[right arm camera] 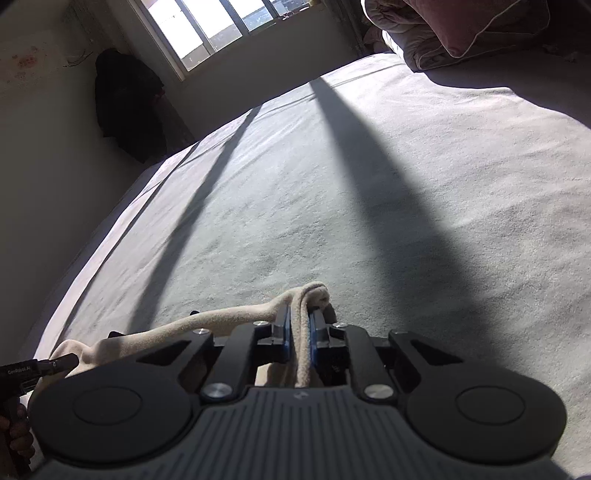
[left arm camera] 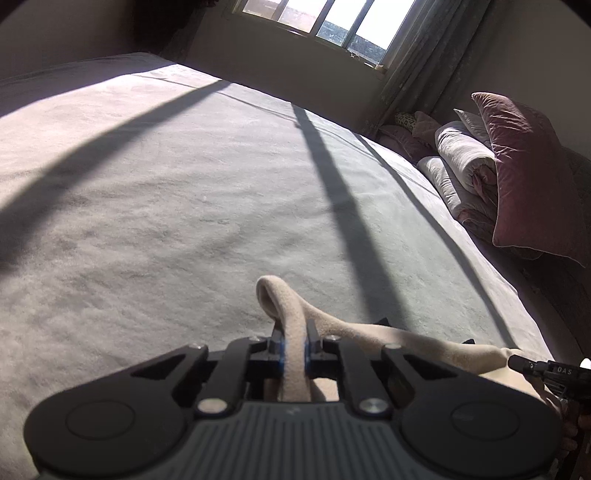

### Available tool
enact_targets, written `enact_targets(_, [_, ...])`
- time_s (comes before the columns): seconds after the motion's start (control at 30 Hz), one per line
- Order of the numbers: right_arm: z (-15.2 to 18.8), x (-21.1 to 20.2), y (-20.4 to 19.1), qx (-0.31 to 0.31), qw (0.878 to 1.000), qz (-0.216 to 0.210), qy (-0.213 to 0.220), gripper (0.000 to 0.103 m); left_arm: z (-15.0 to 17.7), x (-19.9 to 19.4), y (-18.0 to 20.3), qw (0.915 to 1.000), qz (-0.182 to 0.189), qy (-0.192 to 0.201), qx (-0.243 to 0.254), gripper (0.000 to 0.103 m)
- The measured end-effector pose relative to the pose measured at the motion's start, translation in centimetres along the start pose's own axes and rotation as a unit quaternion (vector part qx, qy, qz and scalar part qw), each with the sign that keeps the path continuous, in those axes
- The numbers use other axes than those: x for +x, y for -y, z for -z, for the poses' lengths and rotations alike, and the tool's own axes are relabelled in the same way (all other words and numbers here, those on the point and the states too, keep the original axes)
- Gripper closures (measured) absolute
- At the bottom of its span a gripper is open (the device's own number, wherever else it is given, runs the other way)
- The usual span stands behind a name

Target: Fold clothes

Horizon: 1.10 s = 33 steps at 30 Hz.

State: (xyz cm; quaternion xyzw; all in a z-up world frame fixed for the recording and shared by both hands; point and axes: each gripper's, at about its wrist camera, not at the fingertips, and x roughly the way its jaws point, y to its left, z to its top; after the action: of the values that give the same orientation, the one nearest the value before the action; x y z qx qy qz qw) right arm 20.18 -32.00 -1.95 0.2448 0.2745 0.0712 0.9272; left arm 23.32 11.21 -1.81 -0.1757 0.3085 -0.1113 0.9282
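Observation:
A beige fleece garment is pinched between my left gripper's blue-padded fingers, its edge looping up past the tips. From there the cloth runs right towards the other gripper, seen at the frame's edge. In the right wrist view my right gripper is shut on a bunched fold of the same beige garment, which trails left to the left gripper's body. Both grippers hold the cloth just above a grey bed. Most of the garment is hidden under the grippers.
The grey bedspread stretches ahead, crossed by dark window-bar shadows. Pink and white pillows and a rolled quilt pile at the bed's right side. A window and curtain are behind. Dark clothing hangs by the wall.

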Motion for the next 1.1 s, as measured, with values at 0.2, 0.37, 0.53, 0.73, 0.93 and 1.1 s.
enact_targets(0.2, [0.5,0.5,-0.4,-0.025,0.999,0.012,0.031,0.095,1.8,0.3,0.0,0.9977,-0.052,0.034,0.027,0.094])
enact_targets(0.37, [1.3,2.5,-0.5,-0.059,0.996,0.06,0.0,0.095,1.7,0.9,-0.4,0.9951,-0.088,0.03,0.034,0.068])
enact_targets(0.53, [0.5,0.3,-0.7,-0.07,0.994,0.076,0.024,0.078,0.3,-2.2,-0.8,0.9914,-0.108,0.072,0.014,0.067])
enact_targets(0.73, [0.0,-0.8,-3.3,-0.102,0.992,0.057,0.041,0.078,-0.6,-3.3,2.2,0.9926,-0.065,0.088,0.054,0.068])
enact_targets(0.93, [1.9,2.3,-9.1,-0.146,0.989,0.01,-0.01,0.078,0.6,0.3,5.4,0.9967,-0.03,0.026,0.071,0.08])
enact_targets(1.1, [3.6,6.7,-13.4,-0.177,0.978,-0.016,-0.11,0.078,1.8,3.3,6.0,0.9962,-0.035,-0.03,0.074,0.082])
